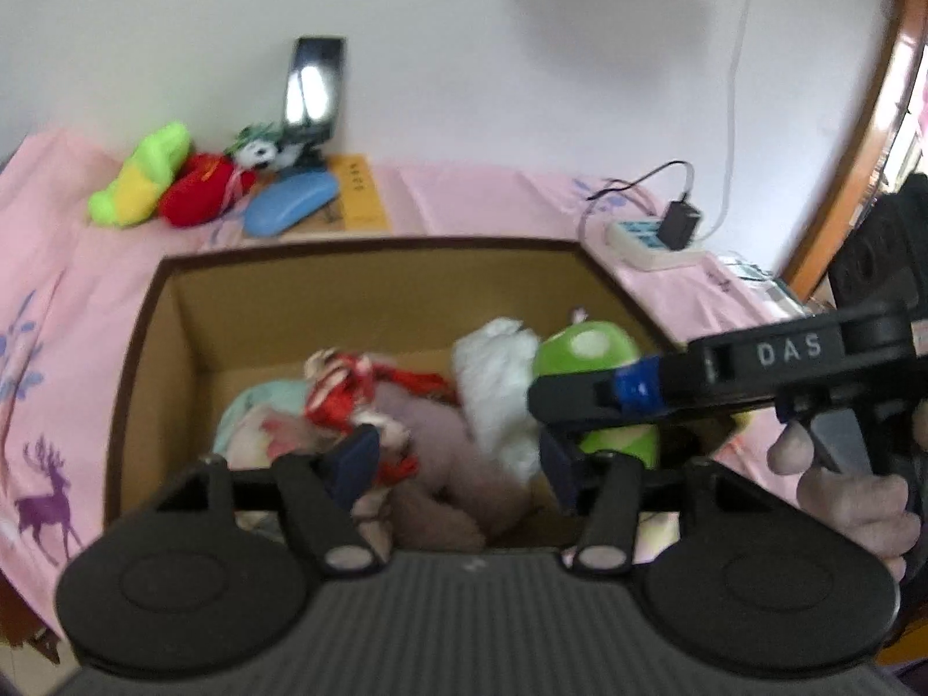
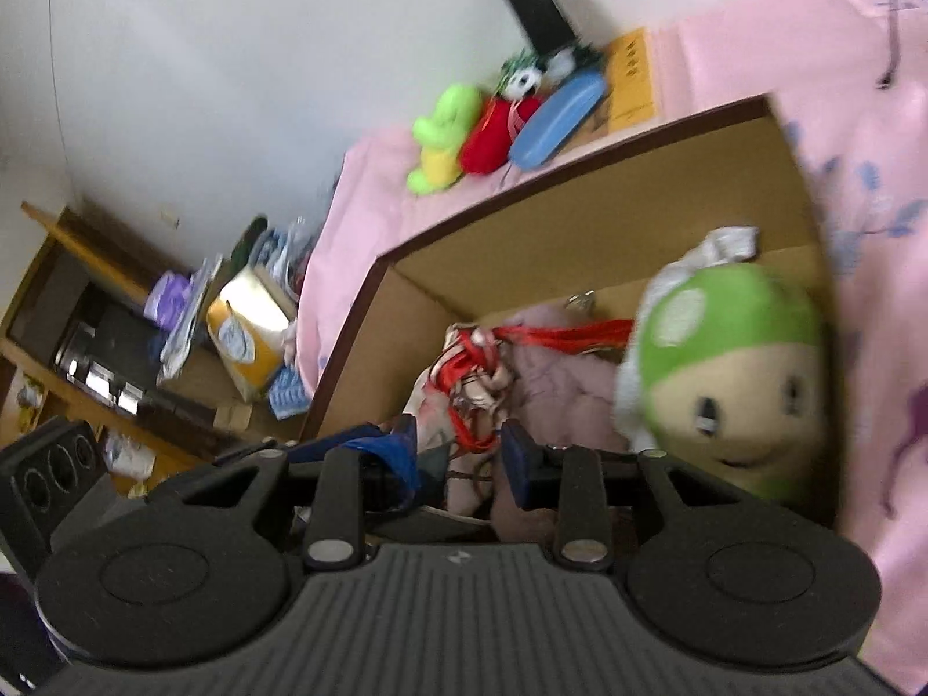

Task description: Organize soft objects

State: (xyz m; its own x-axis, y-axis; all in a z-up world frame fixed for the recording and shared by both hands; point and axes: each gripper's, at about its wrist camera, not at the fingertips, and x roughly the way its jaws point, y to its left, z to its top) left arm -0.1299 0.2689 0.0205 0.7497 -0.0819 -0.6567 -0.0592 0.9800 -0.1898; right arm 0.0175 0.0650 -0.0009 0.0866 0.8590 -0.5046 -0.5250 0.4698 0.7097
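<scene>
- Cardboard box (image 1: 371, 284) open on a pink sheet (image 1: 487, 197) printed with purple deer; inside, a heap of soft toys.
- In the heap: green mushroom plush (image 2: 731, 359) with a smiling face at the right side of the box, white fluffy toy (image 1: 499, 383) touching it, pale pink plush (image 1: 435, 429) in the middle, red-and-white doll (image 1: 342, 388) with red cords, mint-green toy (image 1: 261, 406) at the left.
- Left gripper (image 1: 458, 464) over the box, jaws parted with pads clear of the toys below, nothing held.
- Right gripper (image 2: 458, 458) also over the box, jaws parted, empty; seen from the left wrist reaching in from the right, a hand (image 1: 852, 493) on its handle.
- Outside the box, by the wall: green-and-yellow plush (image 1: 139, 180), red plush (image 1: 197, 191), small panda toy (image 1: 258, 153), blue case (image 1: 290, 203), all bunched close together.
- Power strip (image 1: 649, 240) with a black adapter on the sheet right of the box.
</scene>
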